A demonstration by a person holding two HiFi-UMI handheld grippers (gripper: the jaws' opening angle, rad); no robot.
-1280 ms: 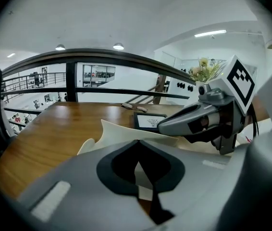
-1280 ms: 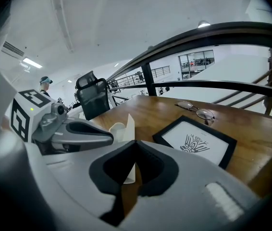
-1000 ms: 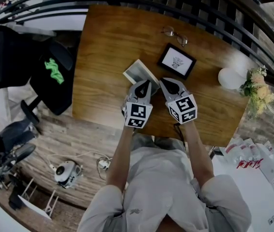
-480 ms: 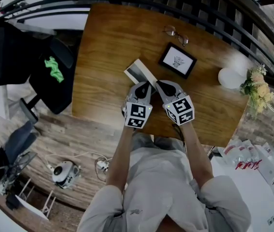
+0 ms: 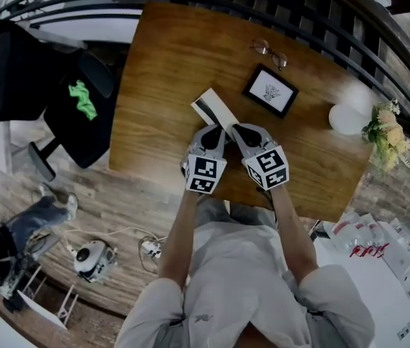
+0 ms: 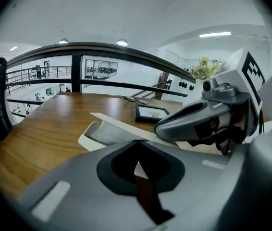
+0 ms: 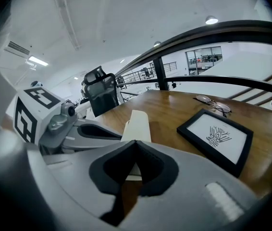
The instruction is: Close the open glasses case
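Just left of the black-framed picture [image 5: 270, 90], a bit nearer the person, sits the cream hard-shell glasses case [image 5: 214, 109] on the brown wooden table [image 5: 158, 64]. Its lid flap is raised at a slant over the rounded tray. Both tools are nosed up to the case's near end, on that same side of the picture.

The left gripper [image 5: 216, 127] has its jaws pinched together with nothing between them, tips right at the flap's edge. I can't tell if they actually touch it. The right gripper [image 5: 235, 129] is the same deal: jaws together, empty, pointing along the case.

My take on doing this bit well: no need to grab anything. Pin the tray with one closed tip so it doesn't skate toward the picture. Push the flap down with the other, nearer the free edge than the hinge. Go slow and straight down so it seats square. The wire-rimmed spectacles [image 5: 269, 52] lie beyond the picture, well apart, so they shouldn't get in the way.
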